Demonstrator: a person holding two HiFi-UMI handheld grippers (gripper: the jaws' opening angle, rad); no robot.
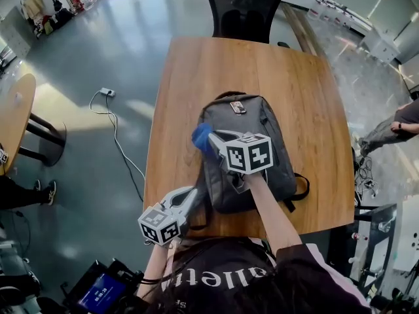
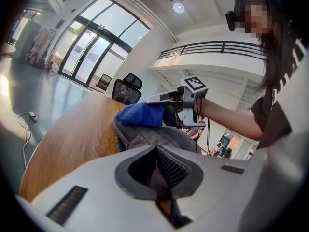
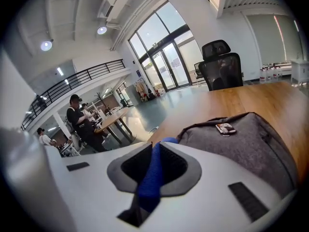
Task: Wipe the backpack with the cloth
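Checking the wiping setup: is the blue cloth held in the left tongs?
No, the blue cloth is pinched in the right tongs; the left tongs hold no cloth.

Grey backpack [image 1: 254, 118] lies flat, bunched blue cloth [image 1: 201, 136] touching its edge.

- I've got bare bench [image 1: 183, 77] either side of the backpack [image 1: 262, 149], and beyond it up to the chair [image 1: 243, 8].
- Right hand-held gripper [image 1: 211, 138] with cloth [image 1: 200, 136] sits over backpack's left edge; left hand-held gripper [image 1: 192, 193] crowds its near-left corner.
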